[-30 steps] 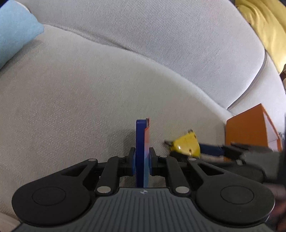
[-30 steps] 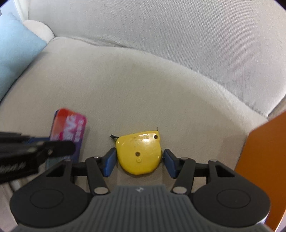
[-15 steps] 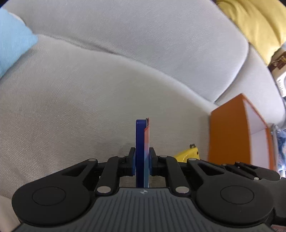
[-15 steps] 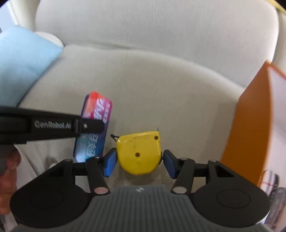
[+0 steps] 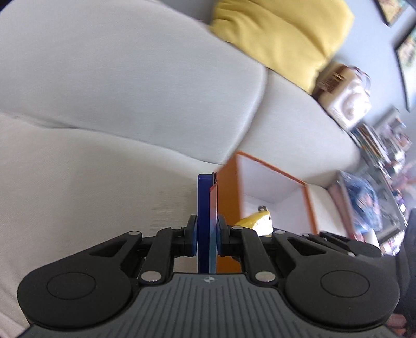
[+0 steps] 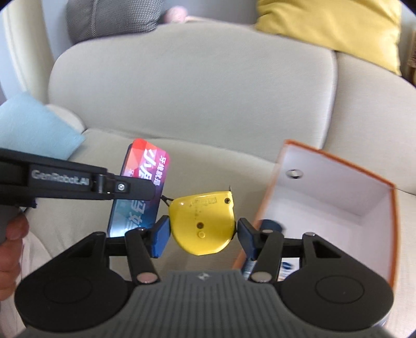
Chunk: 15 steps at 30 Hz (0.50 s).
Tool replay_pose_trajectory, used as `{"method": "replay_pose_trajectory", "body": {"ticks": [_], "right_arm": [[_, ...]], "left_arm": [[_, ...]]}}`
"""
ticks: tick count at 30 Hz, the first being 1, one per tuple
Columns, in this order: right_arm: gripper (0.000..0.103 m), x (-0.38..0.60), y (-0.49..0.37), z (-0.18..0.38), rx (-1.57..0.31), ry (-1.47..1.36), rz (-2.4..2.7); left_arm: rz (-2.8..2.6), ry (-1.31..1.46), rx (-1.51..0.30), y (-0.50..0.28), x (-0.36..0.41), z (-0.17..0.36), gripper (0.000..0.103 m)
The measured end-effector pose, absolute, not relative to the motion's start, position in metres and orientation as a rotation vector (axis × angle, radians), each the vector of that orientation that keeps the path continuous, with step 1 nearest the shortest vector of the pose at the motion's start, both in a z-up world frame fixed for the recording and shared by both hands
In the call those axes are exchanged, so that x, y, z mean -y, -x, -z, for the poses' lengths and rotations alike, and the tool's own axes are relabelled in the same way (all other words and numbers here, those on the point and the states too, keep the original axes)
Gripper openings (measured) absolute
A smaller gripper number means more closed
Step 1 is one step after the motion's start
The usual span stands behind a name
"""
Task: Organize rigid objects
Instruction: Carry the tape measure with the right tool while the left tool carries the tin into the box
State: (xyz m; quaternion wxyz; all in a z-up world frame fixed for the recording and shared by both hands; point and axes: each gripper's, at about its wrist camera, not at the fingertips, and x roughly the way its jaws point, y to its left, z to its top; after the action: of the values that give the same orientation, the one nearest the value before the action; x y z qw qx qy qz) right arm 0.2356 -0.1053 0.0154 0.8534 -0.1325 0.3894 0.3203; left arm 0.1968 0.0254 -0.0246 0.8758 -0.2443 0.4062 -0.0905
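Observation:
My left gripper is shut on a thin blue and red box, held edge-on and upright; the same box shows its printed face in the right wrist view. My right gripper is shut on a yellow tape measure, which also peeks out behind the left fingers as a yellow shape. Both are lifted above the sofa seat. An open orange box with a white inside stands to the right, also seen as the orange box.
A beige sofa fills both views. A light blue cushion lies at left, a yellow cushion at top right. Small items lie inside the orange box. A hand holds the left gripper's handle. Cluttered shelves stand far right.
Both grippers have risen off the sofa seat with their loads and swung right toward the orange box, whose white inside now shows. The grips are unchanged.

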Motion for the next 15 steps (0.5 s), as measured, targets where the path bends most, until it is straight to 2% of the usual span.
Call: {"method": "replay_pose_trajectory", "body": {"ticks": [9, 15], "right_arm": [[0.058, 0.181, -0.266, -0.023, -0.809, 0.226, -0.533], [0.058, 0.227, -0.302, 0.000, -0.896, 0.152, -0.466]], "left_arm": [[0.359, 0.447, -0.870, -0.237, 0.044, 0.017, 0.015], [0.416, 0.380, -0.924, -0.273, 0.074, 0.032, 0.015]]}}
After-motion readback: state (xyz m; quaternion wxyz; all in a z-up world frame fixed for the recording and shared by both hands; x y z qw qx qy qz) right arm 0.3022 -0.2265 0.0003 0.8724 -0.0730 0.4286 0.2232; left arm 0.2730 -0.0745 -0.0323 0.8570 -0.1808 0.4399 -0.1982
